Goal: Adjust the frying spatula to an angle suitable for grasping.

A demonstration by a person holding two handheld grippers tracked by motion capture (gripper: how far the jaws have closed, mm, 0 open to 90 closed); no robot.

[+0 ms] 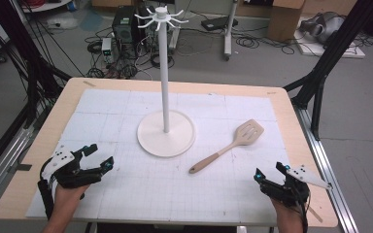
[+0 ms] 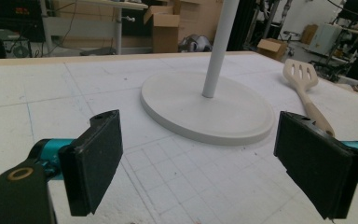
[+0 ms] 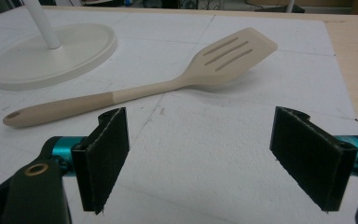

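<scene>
Behind the table (image 1: pixel 29 160), boxes and tangled cables are lying on a grey floor. On the wooden table a white mat (image 1: pixel 102 116) with thin grid lines is covering most of the top. At the near left, the left gripper (image 1: pixel 100 156) is sitting low over the mat in a person's hand. Its two black jaws are standing wide apart and are holding nothing; in the left gripper view only bare mat is showing between them. Moving to the middle, a white stand (image 1: pixel 165 73) is rising straight up from a round flat base (image 1: pixel 148 138), and little hooks are sticking out at its top. Just to the right of the base, a beige spatula (image 1: pixel 228 146) is lying flat on the mat. Its slotted blade is pointing to the far right and its handle is pointing back toward the near side. It is near the base but not touching it. At the near right, the right gripper (image 1: pixel 267 172) is waiting close to the spatula, apart from it. Its jaws are also standing wide apart and gripping nothing, with the spatula lying just beyond them in the right gripper view.
</scene>
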